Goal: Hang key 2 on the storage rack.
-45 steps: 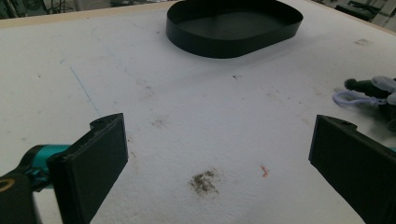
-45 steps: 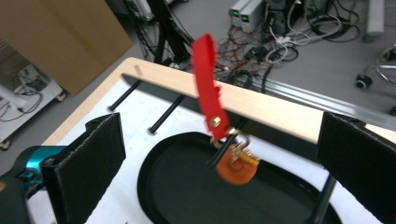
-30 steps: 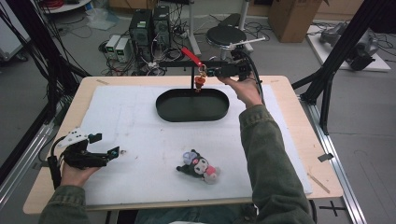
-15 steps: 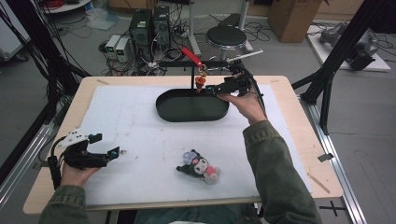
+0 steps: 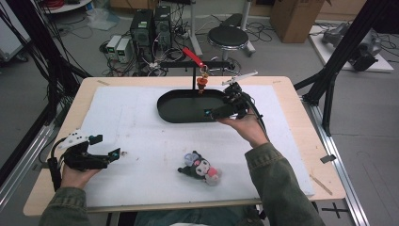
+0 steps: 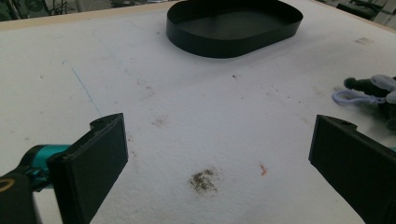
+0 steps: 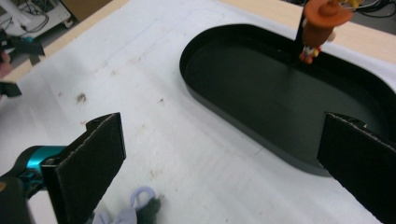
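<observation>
1. The surface [image 5: 117, 113] is a white-covered board. Take the black oval tray [image 5: 188, 106] at its far middle as the landmark. From how things lie, the step in hand looks like going for the plush toy [image 5: 200, 168], which lies on its side on the white cover well on the near side of the tray, toward the person.

2. The tray looks empty. A small orange figure [image 5: 202, 84] hangs from a stand over its far rim; any carry into the tray should come in over the near rim, clear of that figure.

3. The right tool [image 5: 225, 109] is at the tray's near right end, just above the rim, jaws spread wide with nothing between them. The right gripper view looks along the tray, with a pale loop [image 7: 140, 195] of the toy at its bottom edge. My advice: bring this tool back from the tray toward the toy, and lower it with the jaws on either side of the body.

4. The left tool [image 5: 104, 157] sits far to the near left of the tray, low over the cover, jaws wide apart and empty. It is best left parked there, out of the way.

5. The toy is soft and has a thin loop [image 6: 349, 96] on the tray-facing side. Gripping the dark body rather than the loop should stop it swinging. Close gently, since plush squashes.
</observation>
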Demonstrator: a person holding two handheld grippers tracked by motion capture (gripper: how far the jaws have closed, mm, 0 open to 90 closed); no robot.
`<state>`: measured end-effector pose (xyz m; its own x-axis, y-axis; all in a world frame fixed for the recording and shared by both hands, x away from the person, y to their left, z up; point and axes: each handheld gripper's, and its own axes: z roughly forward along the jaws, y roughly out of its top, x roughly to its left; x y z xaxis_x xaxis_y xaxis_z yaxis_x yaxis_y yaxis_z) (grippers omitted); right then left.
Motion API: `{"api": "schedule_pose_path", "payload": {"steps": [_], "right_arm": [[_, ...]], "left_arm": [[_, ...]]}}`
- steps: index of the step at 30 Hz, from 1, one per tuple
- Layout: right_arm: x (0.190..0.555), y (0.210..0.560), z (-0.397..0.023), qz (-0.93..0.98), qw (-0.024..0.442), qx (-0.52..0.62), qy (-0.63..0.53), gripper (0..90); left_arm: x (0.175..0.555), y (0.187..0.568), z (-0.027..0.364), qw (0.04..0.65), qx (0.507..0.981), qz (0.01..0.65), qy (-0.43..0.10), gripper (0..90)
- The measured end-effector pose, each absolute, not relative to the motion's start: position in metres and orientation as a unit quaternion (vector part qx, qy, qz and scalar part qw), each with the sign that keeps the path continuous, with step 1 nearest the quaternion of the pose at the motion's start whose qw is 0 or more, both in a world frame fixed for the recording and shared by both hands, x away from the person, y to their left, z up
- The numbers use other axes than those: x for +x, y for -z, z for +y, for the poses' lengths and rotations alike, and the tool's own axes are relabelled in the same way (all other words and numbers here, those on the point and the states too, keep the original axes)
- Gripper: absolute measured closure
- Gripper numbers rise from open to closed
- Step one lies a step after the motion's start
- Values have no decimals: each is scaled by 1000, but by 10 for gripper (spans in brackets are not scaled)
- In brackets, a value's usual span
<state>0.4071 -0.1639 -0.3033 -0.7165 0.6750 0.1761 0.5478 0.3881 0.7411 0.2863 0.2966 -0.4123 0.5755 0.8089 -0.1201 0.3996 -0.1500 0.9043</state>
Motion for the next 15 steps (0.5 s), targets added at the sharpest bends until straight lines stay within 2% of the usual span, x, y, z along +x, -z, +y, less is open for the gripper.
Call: {"api": "schedule_pose_path", "payload": {"steps": [15], "right_arm": [[388, 337, -168, 839, 45, 365, -401, 8]], "left_arm": [[287, 413, 296, 499, 735, 414, -200, 49]]}}
